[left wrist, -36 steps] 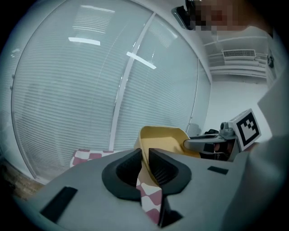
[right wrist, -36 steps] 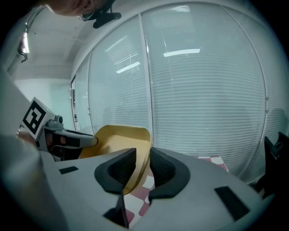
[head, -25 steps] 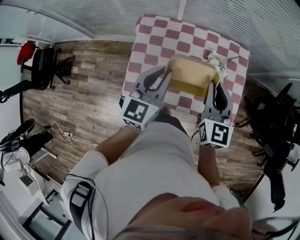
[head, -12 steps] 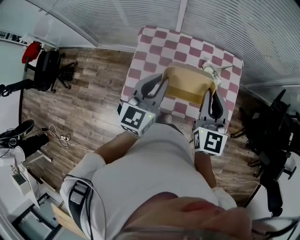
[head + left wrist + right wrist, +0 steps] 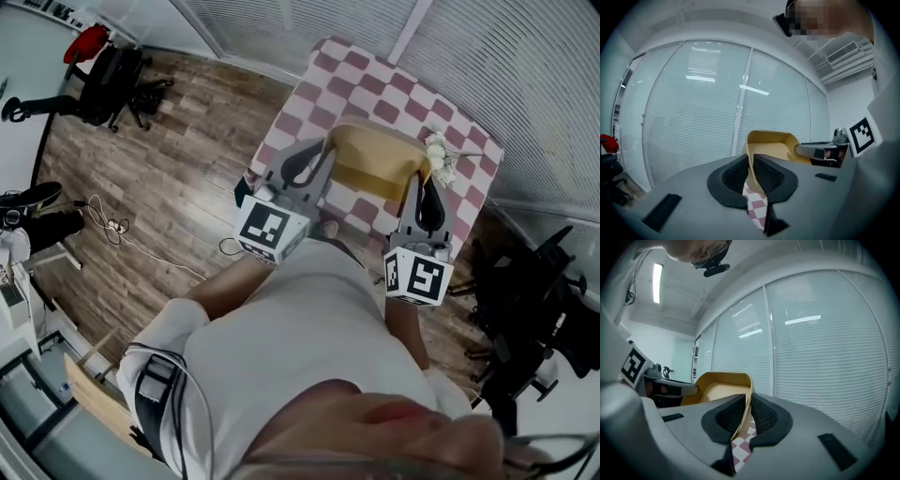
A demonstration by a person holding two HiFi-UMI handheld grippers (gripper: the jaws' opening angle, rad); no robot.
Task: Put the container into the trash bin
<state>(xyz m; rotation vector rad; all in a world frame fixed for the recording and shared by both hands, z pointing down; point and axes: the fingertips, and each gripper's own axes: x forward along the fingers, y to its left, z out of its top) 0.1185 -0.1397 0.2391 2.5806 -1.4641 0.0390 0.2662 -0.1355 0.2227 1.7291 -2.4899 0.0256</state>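
Note:
A tan open container [image 5: 380,159] hangs above the checkered table [image 5: 375,84], gripped on two opposite walls. My left gripper [image 5: 323,167] pinches its left wall, its jaws closing tighter on it. My right gripper [image 5: 422,183] is shut on the right wall. In the left gripper view the container [image 5: 776,145] rim runs between the pads of the left gripper [image 5: 751,161], and the right gripper [image 5: 820,151] shows beyond. The right gripper view shows the container [image 5: 719,385] wall clamped in the right gripper [image 5: 749,404]. No trash bin is in view.
White flowers [image 5: 441,155] lie on the table by the container's right side. Office chairs stand at far left [image 5: 112,70] and at right [image 5: 525,291]. Cables [image 5: 112,230] trail over the wood floor. Blinds cover the windows behind the table.
Both grippers have risen a little with the container still held between them. The head view has swung, so the table now sits further right and the floor at left shows more.

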